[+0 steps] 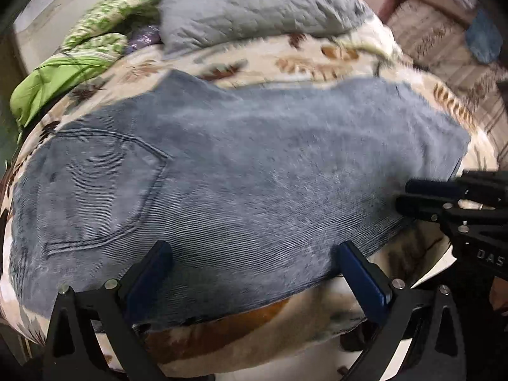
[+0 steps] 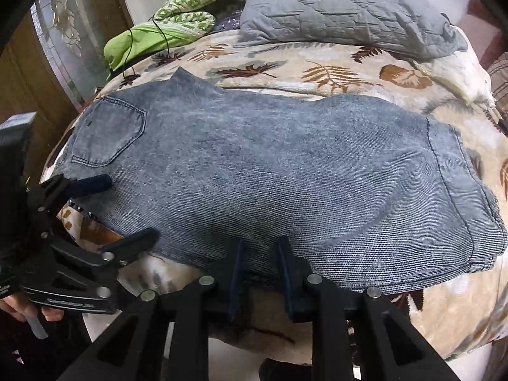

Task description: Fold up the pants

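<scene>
Blue-grey denim pants [image 1: 254, 165] [image 2: 270, 165] lie flat across a leaf-patterned blanket [image 2: 317, 73]. They are folded lengthwise, with the back pocket [image 2: 111, 133] at the left end and the leg hems at the right. My left gripper [image 1: 255, 254] [image 2: 123, 209] stands wide open over the near edge by the waist, with denim between its fingers but nothing pinched. My right gripper [image 2: 262, 254] [image 1: 404, 195] hovers at the near edge further right. Its jaws stand only a narrow gap apart, and the cloth under them lies flat and unlifted.
A grey quilted pillow [image 2: 343, 6] and crumpled green cloth [image 2: 143, 41] with a black cord lie at the back of the bed. A wooden door with a glass panel [image 2: 57, 41] stands to the left. A hand [image 2: 19, 308] holds the left gripper's handle.
</scene>
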Motion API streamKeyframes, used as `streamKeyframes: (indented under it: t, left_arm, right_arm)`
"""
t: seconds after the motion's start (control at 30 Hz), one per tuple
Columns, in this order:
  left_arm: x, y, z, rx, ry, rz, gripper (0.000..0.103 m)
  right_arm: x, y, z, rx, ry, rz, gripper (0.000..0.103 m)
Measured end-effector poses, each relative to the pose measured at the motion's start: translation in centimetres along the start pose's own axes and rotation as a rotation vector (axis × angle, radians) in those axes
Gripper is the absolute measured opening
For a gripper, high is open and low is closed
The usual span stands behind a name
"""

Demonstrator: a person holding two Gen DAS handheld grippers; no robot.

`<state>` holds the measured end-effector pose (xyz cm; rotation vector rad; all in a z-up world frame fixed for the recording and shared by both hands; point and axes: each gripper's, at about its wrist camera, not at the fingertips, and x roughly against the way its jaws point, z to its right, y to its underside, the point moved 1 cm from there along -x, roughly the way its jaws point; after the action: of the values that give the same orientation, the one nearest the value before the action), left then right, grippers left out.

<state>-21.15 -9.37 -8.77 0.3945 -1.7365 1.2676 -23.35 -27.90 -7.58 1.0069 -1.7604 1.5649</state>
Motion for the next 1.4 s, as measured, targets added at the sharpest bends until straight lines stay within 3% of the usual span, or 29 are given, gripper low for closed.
streamKeyframes:
  t: [0.13,0.2,0.4,0.47,0.57,0.77,1.1,1.27,1.4]
  left_arm:
    - [3.0,-0.4,-3.0,0.038,-0.106,0.117,0.103]
    - [4.1,-0.8,-6.2,0.114,-0.179,0.143,0.103]
    - [4.5,0.5,-17.9,0.485,-0.362,0.062,0.103]
    - [4.0,1.6,-21.0,0.614,-0.367,0.025,0.103]
    - [2.5,2.8,-23.1,0.692,-0.335,-0.03,0.103]
    - [1.8,2.7,-22.8,0.657,-0.365,-0.029,0.103]
    - [1.9,3.0,-22.4,0.601,-0.403,-0.021,0.103]
    - [2.3,2.8,-21.4,0.542,-0.467,-0.016,0.103]
    - [3.4,2.4,-20.5,0.526,-0.495,-0.002,0.103]
  right_arm:
    - [0.7,-0.5,1.3,-0.064,-0.056,0.024,0.025]
    - [1.6,-0.8,2.4,-0.114,-0.046,0.075,0.025]
    - [4.0,-0.9,8.1,-0.364,0.081,0.183,0.025]
    - [4.2,-0.5,10.1,-0.46,0.099,0.184,0.025]
    - [4.4,0.2,12.4,-0.574,0.1,0.186,0.025]
    - [3.7,0.6,13.9,-0.669,0.085,0.16,0.025]
    - [3.2,1.6,14.4,-0.689,0.051,0.137,0.026]
    - [3.3,1.9,14.3,-0.705,0.038,0.122,0.026]
    - [4.7,3.0,15.8,-0.814,-0.06,0.131,0.025]
